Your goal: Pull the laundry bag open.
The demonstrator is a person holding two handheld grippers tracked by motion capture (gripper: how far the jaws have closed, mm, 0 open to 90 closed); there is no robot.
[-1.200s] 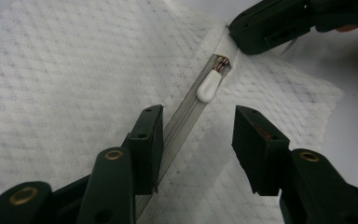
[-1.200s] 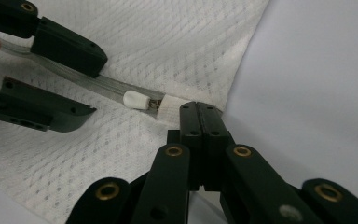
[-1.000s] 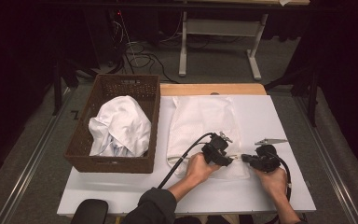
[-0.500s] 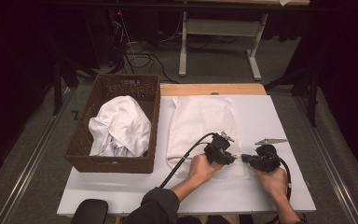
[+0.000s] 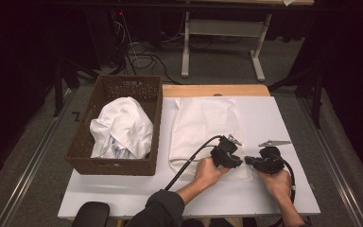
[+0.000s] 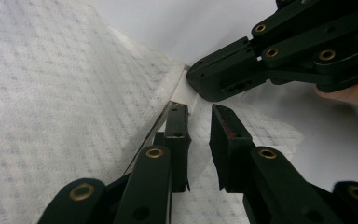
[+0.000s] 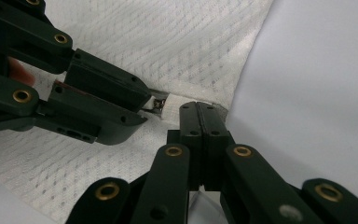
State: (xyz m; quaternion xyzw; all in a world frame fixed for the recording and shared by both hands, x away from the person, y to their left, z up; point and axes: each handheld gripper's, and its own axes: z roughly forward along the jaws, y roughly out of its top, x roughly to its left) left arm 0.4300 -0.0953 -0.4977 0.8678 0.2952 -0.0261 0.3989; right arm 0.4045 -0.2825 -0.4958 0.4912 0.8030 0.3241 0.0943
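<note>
High view: our white cloth lies flat on the table, long axis running away from us, both tools at its near right corner. Left gripper view: our left tool has been closing, hem between its jaws, gap remaining. Right gripper view: our right tool is clamped tight on the corner.

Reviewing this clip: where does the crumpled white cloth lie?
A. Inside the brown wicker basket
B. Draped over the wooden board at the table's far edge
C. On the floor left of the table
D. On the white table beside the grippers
A: in the high view the crumpled white cloth sits within the walls of the brown wicker basket at the table's left.
</note>
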